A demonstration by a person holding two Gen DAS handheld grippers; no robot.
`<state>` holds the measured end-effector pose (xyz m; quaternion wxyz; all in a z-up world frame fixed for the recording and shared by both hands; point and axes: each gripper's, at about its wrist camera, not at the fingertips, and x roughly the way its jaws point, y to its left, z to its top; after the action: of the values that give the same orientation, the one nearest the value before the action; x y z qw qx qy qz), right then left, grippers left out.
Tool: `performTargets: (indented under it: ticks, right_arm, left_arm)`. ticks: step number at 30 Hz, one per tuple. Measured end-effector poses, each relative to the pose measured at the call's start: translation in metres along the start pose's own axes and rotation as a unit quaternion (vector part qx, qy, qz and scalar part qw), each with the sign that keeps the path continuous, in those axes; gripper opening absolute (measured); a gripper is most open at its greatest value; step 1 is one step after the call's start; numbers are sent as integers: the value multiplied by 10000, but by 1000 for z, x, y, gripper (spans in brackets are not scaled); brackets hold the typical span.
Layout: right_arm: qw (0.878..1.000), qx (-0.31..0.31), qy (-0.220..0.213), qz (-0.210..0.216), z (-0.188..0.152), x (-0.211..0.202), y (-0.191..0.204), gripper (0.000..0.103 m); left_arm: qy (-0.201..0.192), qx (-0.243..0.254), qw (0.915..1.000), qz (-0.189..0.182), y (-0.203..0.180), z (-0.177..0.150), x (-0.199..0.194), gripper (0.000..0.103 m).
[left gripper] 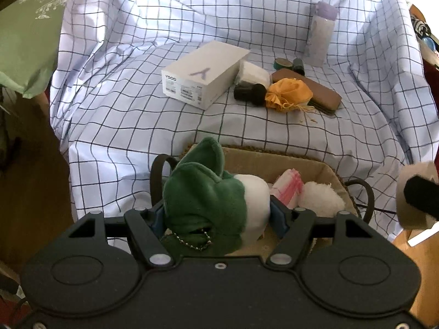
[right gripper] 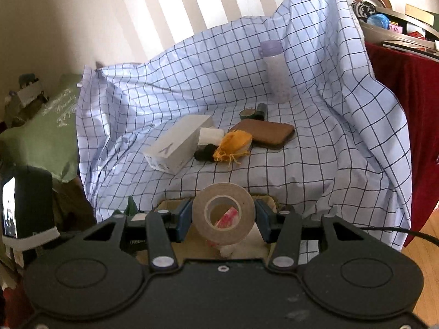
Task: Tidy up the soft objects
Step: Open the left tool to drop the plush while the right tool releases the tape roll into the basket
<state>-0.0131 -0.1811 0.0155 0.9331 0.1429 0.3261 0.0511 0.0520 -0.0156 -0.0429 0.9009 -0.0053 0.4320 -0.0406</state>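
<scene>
My left gripper (left gripper: 218,213) is shut on a green and white plush toy (left gripper: 203,192), which sits over the near left end of a woven basket (left gripper: 274,150). A pink and white cloth (left gripper: 288,187) and a white fluffy thing (left gripper: 321,197) lie inside the basket. My right gripper (right gripper: 222,216) is shut on a tan tape roll (right gripper: 203,211), held upright above the same basket (right gripper: 170,204); the pink cloth (right gripper: 227,216) shows through the roll's hole. An orange fabric pouch (left gripper: 288,91) lies farther back on the checked cloth.
On the checked cloth (left gripper: 137,109) lie a white box (left gripper: 205,74), a white packet (left gripper: 253,72), a black brush (left gripper: 251,91), a brown case (left gripper: 315,90) and small green rolls (left gripper: 284,64); a purple bottle (left gripper: 322,33) stands behind. Green cushion (left gripper: 27,41) left, red-draped shelf (right gripper: 406,82) right.
</scene>
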Motion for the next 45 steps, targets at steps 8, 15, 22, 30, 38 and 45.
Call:
performTargets:
  ticks: [8,15,22,30,38,45]
  right_arm:
    - [9999,-33,152,-57,-3,8,3,48]
    - [9994,-61,310,-165,-5,16,5,48]
    - [9991,-123,341,-197,-4,22,10,48]
    - [9997,-139,140,-153,1,21,13,65]
    - [9992,-162,242,-263,-1,18,10,65]
    - [9985,-163,375,-365,-5,21,8,65]
  left_arm:
    - [-77,-94,9999,35,4,-2,-1,78]
    - [-157,-161,9996,143,5,-6,-6,81]
    - [-70,-224,9995,229,9,-11,-4,80]
    - [-35,-161,9996,244,9,-14,-4,80]
    - [12,-83,9997,232,6,-15,-3,81]
    - [29,-27,9996,262,5,-15,-3,81]
